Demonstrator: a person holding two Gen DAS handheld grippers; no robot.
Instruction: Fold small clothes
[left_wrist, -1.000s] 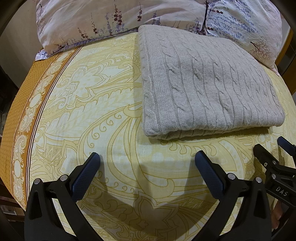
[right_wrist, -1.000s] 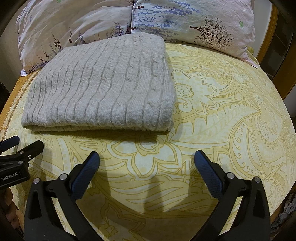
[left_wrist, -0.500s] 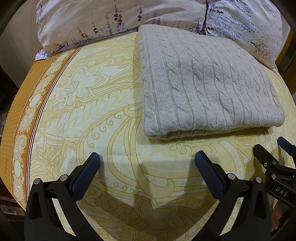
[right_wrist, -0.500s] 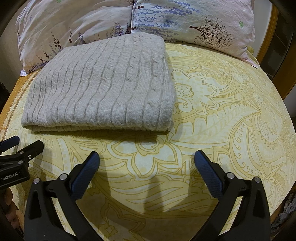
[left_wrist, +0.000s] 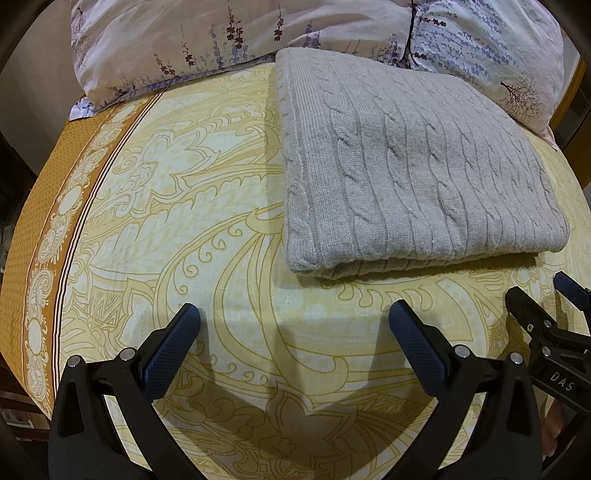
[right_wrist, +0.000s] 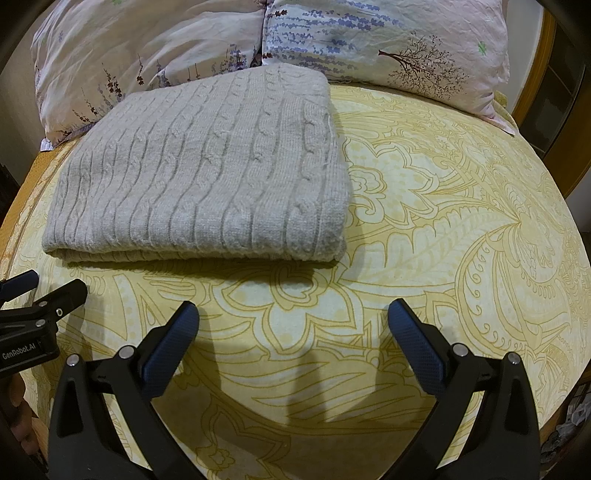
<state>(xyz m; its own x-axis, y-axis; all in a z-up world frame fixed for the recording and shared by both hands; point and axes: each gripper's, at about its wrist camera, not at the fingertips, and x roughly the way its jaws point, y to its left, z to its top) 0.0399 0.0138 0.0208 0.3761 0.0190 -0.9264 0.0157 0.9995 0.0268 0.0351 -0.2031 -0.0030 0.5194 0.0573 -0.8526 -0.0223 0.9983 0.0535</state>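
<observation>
A grey cable-knit sweater (left_wrist: 413, 173) lies folded into a flat rectangle on the yellow patterned bedspread (left_wrist: 184, 221), its folded edge toward me. It also shows in the right wrist view (right_wrist: 207, 173). My left gripper (left_wrist: 293, 325) is open and empty, hovering above the bedspread a little short of the sweater's near left corner. My right gripper (right_wrist: 293, 325) is open and empty, short of the sweater's near right corner. Each gripper shows at the edge of the other's view: the right one (left_wrist: 554, 332) and the left one (right_wrist: 33, 314).
Two floral pillows (left_wrist: 221, 40) (right_wrist: 388, 48) lie behind the sweater at the head of the bed. An orange border strip (left_wrist: 33, 258) marks the bed's left edge. A wooden bed frame (right_wrist: 543, 81) stands at the right.
</observation>
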